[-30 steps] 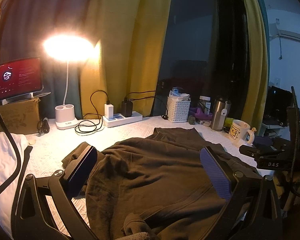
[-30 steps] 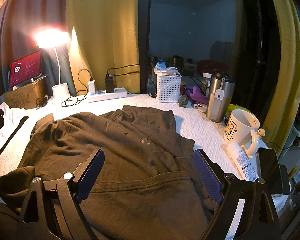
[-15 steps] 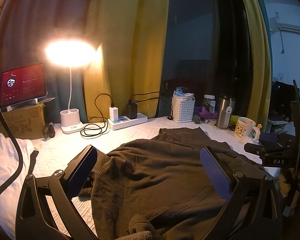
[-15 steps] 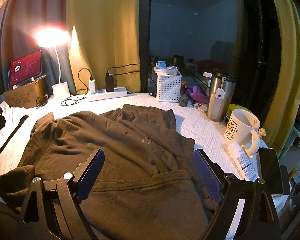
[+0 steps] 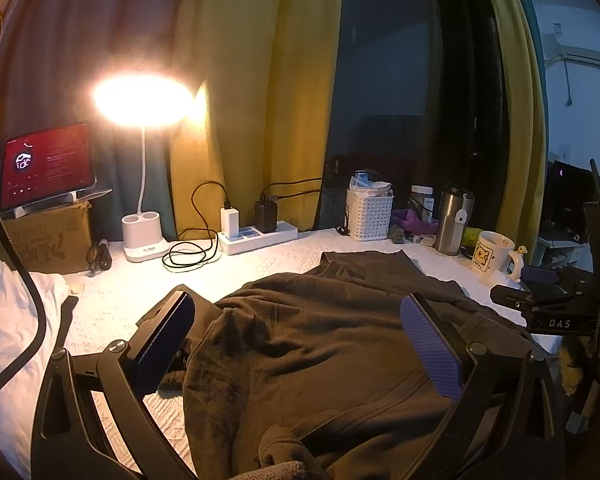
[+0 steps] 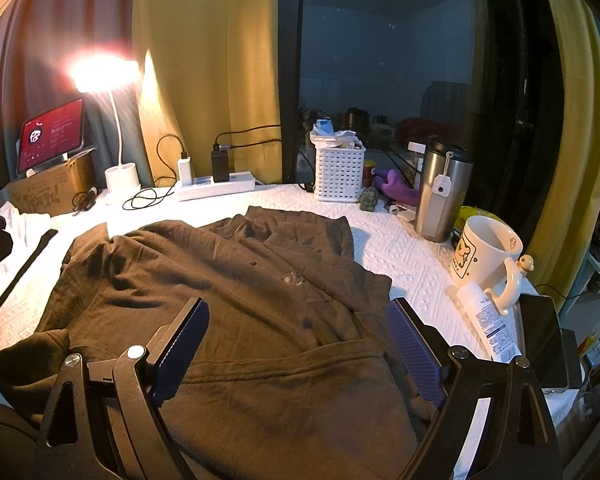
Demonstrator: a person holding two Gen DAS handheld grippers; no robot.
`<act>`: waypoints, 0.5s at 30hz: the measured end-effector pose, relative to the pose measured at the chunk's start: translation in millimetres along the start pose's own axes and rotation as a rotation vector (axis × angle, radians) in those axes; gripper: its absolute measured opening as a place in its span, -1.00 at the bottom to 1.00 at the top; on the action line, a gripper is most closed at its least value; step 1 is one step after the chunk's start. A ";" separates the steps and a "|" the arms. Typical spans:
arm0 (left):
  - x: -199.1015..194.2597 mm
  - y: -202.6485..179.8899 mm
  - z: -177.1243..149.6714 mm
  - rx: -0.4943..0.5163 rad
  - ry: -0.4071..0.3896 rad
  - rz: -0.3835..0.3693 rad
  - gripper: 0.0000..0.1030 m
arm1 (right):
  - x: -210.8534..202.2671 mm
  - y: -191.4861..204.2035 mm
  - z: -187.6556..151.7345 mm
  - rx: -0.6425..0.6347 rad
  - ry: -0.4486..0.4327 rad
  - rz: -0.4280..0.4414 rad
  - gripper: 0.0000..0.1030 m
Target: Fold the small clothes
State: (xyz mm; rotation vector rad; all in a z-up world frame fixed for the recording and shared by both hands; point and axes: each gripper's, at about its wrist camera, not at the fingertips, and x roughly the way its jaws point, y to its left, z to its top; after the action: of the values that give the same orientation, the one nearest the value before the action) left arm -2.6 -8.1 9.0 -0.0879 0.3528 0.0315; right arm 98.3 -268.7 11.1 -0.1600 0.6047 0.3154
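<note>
A dark brown shirt lies spread and wrinkled on the white textured table cover, collar toward the window. In the left wrist view the same shirt fills the lower middle, its left part bunched. My left gripper hangs open above the shirt's near left part, nothing between its blue pads. My right gripper is open too, over the shirt's near hem on the right side, holding nothing. The other gripper's black body shows at the right edge of the left wrist view.
Behind the shirt stand a lit desk lamp, a power strip with chargers, a white basket, a steel tumbler and a bear mug. A tube and a phone lie right. White cloth lies left.
The left gripper has lifted and drawn back a little, so the lamp and tablet sit lower in its view. The right gripper and the shirt have stayed put.
</note>
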 end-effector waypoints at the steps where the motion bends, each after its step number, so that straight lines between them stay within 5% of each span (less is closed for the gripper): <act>1: 0.8 0.8 -0.8 -0.001 0.005 0.000 0.97 | 0.5 3.8 -0.2 0.000 0.001 0.000 0.77; 8: 12.6 3.2 -1.9 -0.001 0.038 0.006 0.97 | 10.3 -2.7 -6.9 0.015 0.014 -0.004 0.77; 15: 33.9 6.6 4.6 0.021 0.055 0.028 0.97 | 46.1 -53.3 3.5 0.083 0.084 -0.036 0.77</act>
State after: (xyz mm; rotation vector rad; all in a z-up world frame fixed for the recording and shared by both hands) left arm 30.6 -0.6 1.0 -0.0633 0.4093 0.0534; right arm 154.0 -306.7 -9.8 -0.1049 0.6966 0.2492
